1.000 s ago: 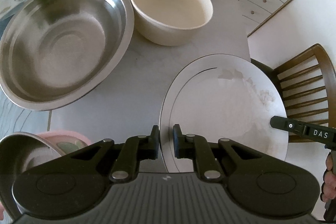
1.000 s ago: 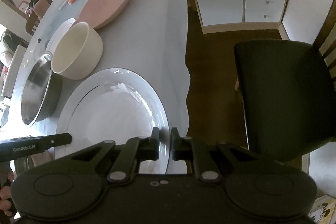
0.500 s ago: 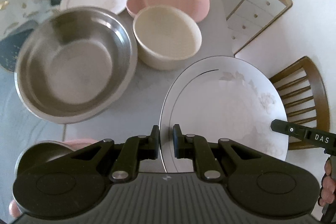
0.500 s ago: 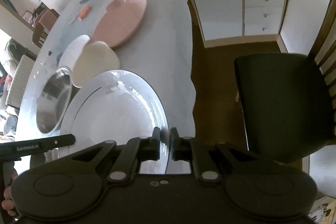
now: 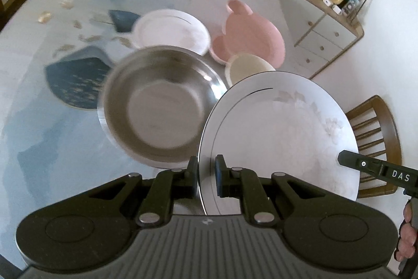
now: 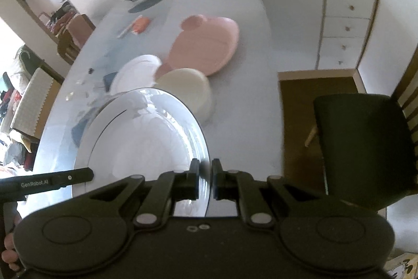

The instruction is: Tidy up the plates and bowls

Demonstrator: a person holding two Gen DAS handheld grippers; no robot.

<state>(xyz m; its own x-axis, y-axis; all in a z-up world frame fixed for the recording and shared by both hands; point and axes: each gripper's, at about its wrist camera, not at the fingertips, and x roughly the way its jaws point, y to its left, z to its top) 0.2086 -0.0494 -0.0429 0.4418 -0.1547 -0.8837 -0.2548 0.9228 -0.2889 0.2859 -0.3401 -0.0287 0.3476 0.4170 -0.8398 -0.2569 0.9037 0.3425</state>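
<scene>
I have the big white plate [image 5: 282, 137] pinched at opposite rims, my left gripper [image 5: 206, 175] and right gripper [image 6: 204, 181] both clamped on its edge, so it hangs in the air above the worktop [image 5: 52, 122]. Little looks sorted so far: the steel bowl [image 5: 159, 109], cream bowl [image 5: 248, 67], pink plate [image 5: 253, 41] and small white plate [image 5: 169, 32] sit separately, unstacked. The plate is glossy, thin-rimmed, with a dark ring and a faint floral print.
</scene>
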